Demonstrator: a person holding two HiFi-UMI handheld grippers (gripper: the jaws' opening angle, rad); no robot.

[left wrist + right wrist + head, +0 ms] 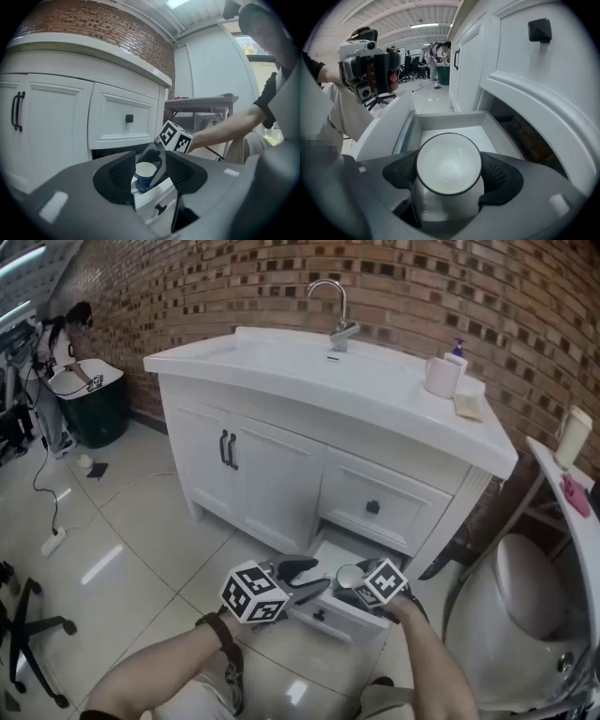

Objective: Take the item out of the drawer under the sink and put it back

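Transfer over the drawer is the step in hand: the right gripper [352, 582] has its fingers spread wide and clamped on both sides of a cup [449, 169], which hangs just above the open bottom drawer [440, 121] under the sink [281, 357]. Whether the cup is coming out or going back I cannot judge from these frames. Either way, the next move calls for a level carry that clears the drawer's front rim. The left gripper [302, 577] hovers just beside, fingers apart with nothing between them. Right gripper view shows the cup's white inside and the bare drawer floor. Only the left gripper view, at lower centre, shows the cup's blue outside. Head view places both grippers at lower centre.
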